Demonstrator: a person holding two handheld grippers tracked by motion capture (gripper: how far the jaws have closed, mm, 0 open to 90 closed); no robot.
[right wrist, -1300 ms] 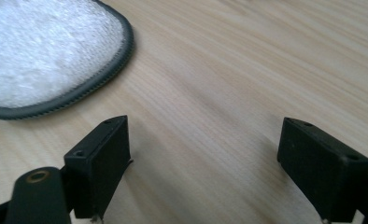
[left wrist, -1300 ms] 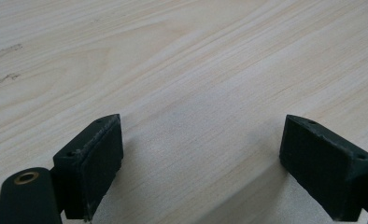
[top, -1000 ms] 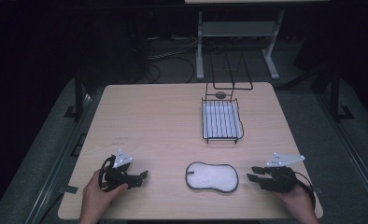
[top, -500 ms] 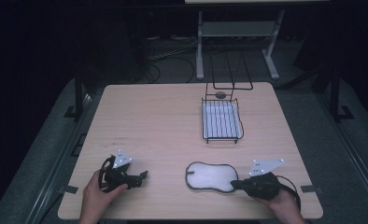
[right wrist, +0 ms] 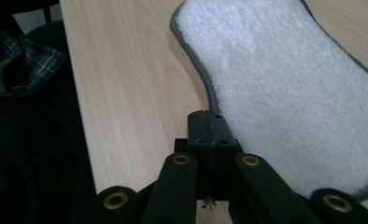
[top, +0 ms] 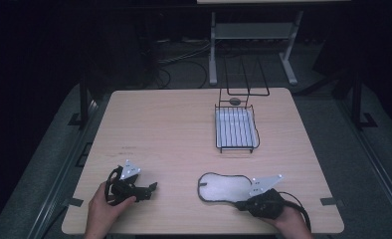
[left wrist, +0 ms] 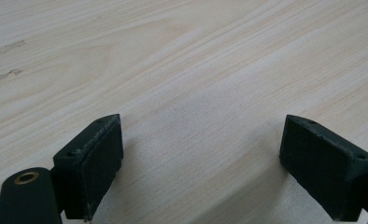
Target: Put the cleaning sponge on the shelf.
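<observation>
1. A white, fluffy, peanut-shaped cloth pad with a dark grey bound edge (top: pixel 225 187) lies flat near the front edge of the pale wooden table (top: pixel 174 129), right of centre. Its long axis runs across the table, left to right.
2. Your right gripper (right wrist: pixel 209 122) sits at the pad's front right end. In the right gripper view its jaws are pressed fully together at the grey edging, where the pad narrows; whether they have pinched the edging I cannot tell, as the tips cover the spot. From this gripper the pad stretches away ahead and to its right.
3. Your right hand is by far the nearer one. Any lift or drag of the pad depends, I judge, on that edge grip.
4. Your left gripper (top: pixel 145 189) rests on the table well to the left of the pad, jaws spread wide over bare wood, holding nothing.
5. Farther back, right of centre, stands a black wire rack with a white tray (top: pixel 237 130), well apart from the pad.
</observation>
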